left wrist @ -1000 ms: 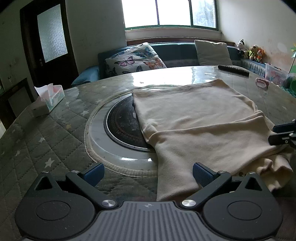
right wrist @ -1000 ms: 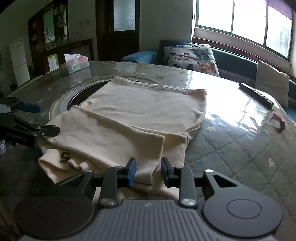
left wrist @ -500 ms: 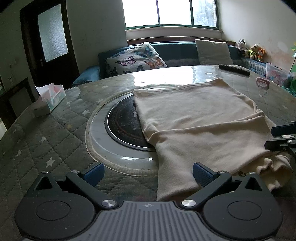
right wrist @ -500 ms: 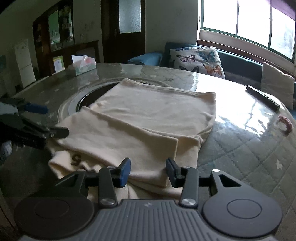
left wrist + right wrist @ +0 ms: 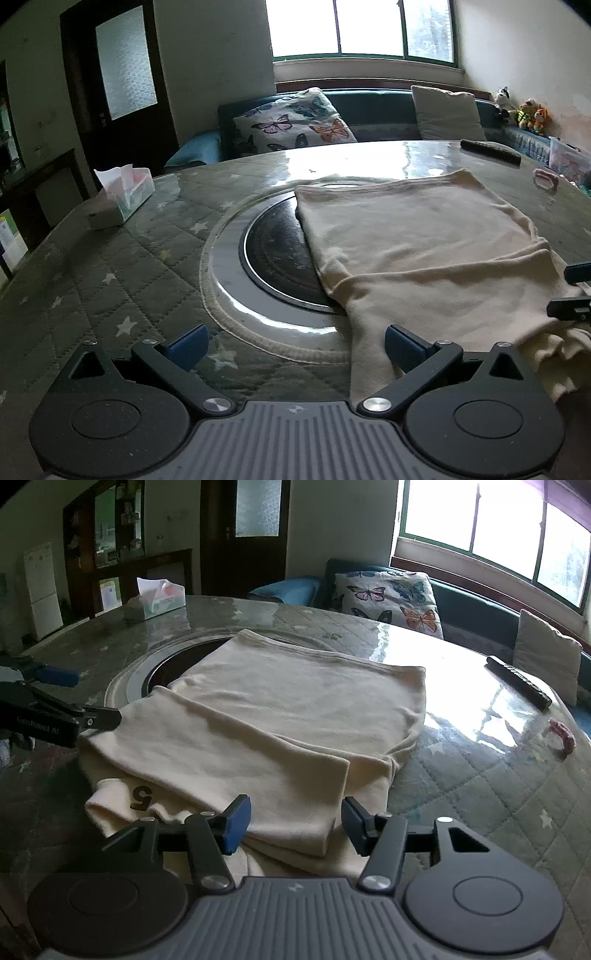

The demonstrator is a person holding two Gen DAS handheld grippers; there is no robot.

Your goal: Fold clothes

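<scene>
The cream shirt point(image 5: 280, 716) lies near the front edge of the round tabletop point(image 5: 110, 280), partly over the dark inset disc point(image 5: 280, 258) at its middle. It is already folded into a rough rectangle, with one layer doubled back across the near half and a printed "5" point(image 5: 142, 796) showing at the near-left corner. That corner is bunched and loose, so I judge the fold mostly done, with tidying or one more fold left.

The right gripper point(image 5: 291, 821) hangs over the near hem. Its jaws have just been opening and stand about half wide, cloth below them but none pinched. The left gripper point(image 5: 293, 343) has its jaws wide apart over the shirt's left edge, holding nothing.

The tabletop carries a quilted, star-printed cover under glossy clear sheet. A tissue box point(image 5: 123, 197) sits toward the far left edge, a remote point(image 5: 519, 681) toward the far right. Beyond are a bench with a butterfly cushion point(image 5: 295, 125), windows and a dark door.
</scene>
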